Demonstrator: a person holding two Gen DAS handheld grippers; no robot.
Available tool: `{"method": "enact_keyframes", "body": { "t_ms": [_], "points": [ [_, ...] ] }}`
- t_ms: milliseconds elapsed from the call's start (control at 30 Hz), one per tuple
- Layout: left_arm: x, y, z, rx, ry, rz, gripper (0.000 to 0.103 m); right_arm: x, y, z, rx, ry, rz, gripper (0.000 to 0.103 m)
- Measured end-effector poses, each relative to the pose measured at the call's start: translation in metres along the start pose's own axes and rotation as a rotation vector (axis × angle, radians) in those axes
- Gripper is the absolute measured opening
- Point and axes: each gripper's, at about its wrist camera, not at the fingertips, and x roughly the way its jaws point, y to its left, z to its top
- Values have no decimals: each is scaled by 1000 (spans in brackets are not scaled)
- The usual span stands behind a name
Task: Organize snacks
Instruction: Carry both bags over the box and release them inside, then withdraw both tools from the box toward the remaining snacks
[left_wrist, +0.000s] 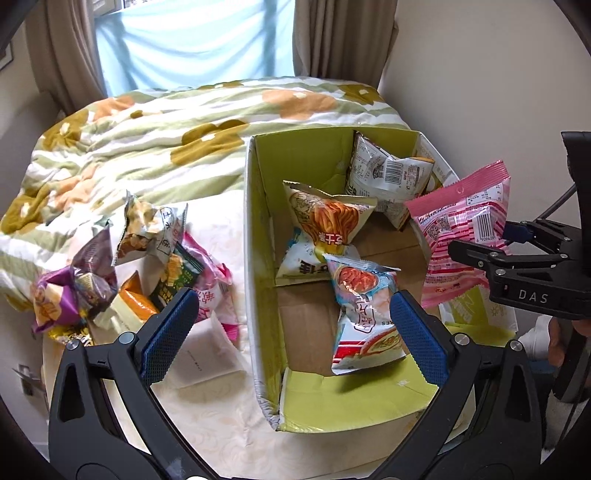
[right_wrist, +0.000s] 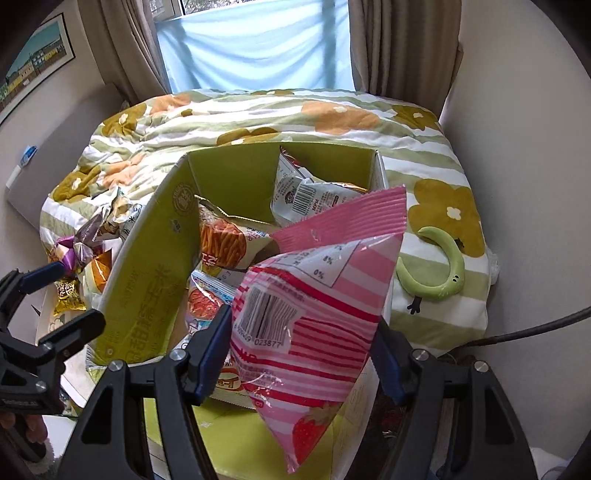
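A green-lined cardboard box (left_wrist: 260, 229) stands open on the bed and holds several snack bags, among them an orange noodle bag (left_wrist: 328, 218) and a light-blue bag (left_wrist: 364, 314). My left gripper (left_wrist: 291, 332) is open and empty, low over the box's near left wall. My right gripper (right_wrist: 301, 350) is shut on a pink striped strawberry snack bag (right_wrist: 314, 306) and holds it above the box's right side; the bag also shows in the left wrist view (left_wrist: 465, 229). A pile of loose snack bags (left_wrist: 147, 258) lies left of the box.
The box (right_wrist: 147, 280) sits on a pale cloth over a floral quilt (left_wrist: 147, 140). A green crescent plush (right_wrist: 439, 269) lies on the quilt right of the box. A wall is close on the right, curtains and a window behind.
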Motion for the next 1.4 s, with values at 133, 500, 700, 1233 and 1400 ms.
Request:
{"method": "enact_keyframes", "body": {
  "t_ms": [133,500,700,1233,1400],
  "points": [
    [9,4,0,-3,19,-2,102,10,3,0,-26,7,-24,80],
    [14,-2,-6,23,33,-21,102,-2,-2,-12,24,-50,-26,101],
    [-15,-8,-8,34,-23,-13,102,-35,5,-16,37,-104,-4,101],
    [-121,48,-81,-120,-160,142,103,-104,66,-38,9,-278,205,101],
    [-136,83,-104,-185,-165,171,103,-108,99,-45,-5,-307,216,101]
  ]
}}
